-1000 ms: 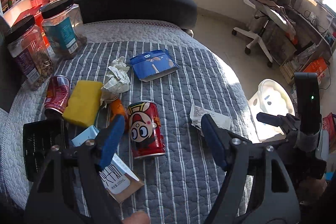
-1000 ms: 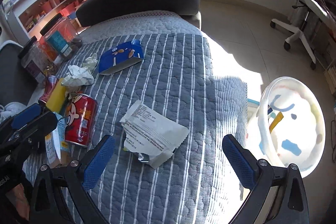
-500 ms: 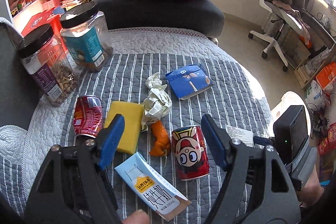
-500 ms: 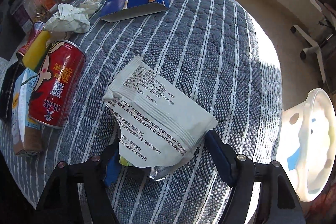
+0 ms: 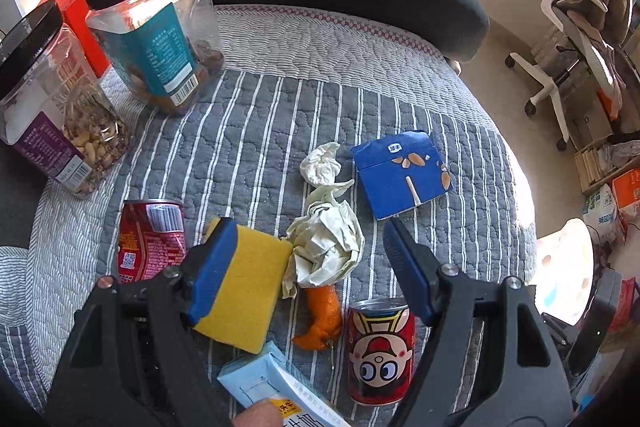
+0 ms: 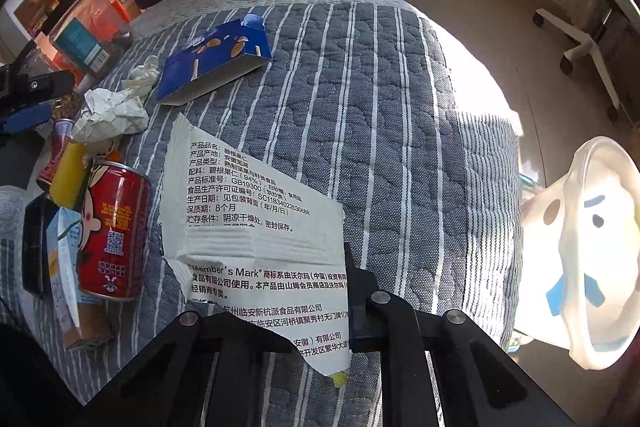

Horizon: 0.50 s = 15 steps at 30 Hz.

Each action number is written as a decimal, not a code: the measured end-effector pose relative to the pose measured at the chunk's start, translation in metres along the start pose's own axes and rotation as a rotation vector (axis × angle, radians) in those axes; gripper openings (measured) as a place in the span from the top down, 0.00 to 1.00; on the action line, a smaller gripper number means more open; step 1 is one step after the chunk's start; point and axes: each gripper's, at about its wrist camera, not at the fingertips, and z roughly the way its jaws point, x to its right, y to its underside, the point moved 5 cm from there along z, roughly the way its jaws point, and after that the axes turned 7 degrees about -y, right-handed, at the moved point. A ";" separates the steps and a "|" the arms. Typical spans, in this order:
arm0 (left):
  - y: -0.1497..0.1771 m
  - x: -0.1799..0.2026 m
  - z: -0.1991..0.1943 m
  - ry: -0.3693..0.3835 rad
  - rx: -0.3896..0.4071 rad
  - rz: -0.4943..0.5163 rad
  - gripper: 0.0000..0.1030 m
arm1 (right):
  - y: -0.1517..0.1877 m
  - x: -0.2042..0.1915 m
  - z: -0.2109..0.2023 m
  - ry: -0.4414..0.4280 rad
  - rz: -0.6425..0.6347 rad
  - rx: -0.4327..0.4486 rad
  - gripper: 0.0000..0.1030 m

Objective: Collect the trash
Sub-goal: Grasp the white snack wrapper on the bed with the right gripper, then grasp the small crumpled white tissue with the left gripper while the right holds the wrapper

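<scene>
On the striped quilt (image 6: pixel 360 99), the right gripper (image 6: pixel 344 291) reaches forward low, fingers clamped on the white snack wrapper (image 6: pixel 248 211). The left gripper (image 5: pixel 308 267) hovers, jaws apart, above the crumpled paper (image 5: pixel 328 247) beside the yellow sponge (image 5: pixel 248 291).

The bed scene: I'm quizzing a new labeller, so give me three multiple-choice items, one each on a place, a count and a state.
1. Where does the blue carton lie?
A. On the striped quilt
B. In the white bin
C. On the dark cushion

2. How many black-lidded clear jars stand at the quilt's left edge?
A. One
B. Two
C. Four

3. What is the right gripper doing?
A. Hanging open over bare quilt
B. Shut on the white wrapper
C. Holding a can

Answers:
1 A: it lies flat on the stripes.
2 B: the teal-label jar and the purple-label jar.
3 B: the wrapper runs between its closed fingers, while the left gripper hangs open above the crumpled paper.
</scene>
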 end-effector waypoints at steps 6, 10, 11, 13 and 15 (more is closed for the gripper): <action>-0.017 0.017 0.029 -0.029 -0.086 0.047 0.27 | -0.009 0.002 -0.023 -0.027 0.008 0.038 0.85; -0.022 0.025 0.052 -0.040 -0.147 0.048 0.27 | -0.008 0.002 -0.032 -0.044 0.009 0.053 0.85; -0.023 0.026 0.056 -0.053 -0.151 0.051 0.27 | -0.007 0.001 -0.035 -0.049 0.009 0.058 0.85; -0.024 0.027 0.067 -0.083 -0.164 0.058 0.27 | -0.009 0.003 -0.040 -0.058 0.007 0.064 0.85; -0.026 0.027 0.074 -0.106 -0.173 0.058 0.29 | -0.008 -0.004 -0.036 -0.063 0.004 0.068 0.85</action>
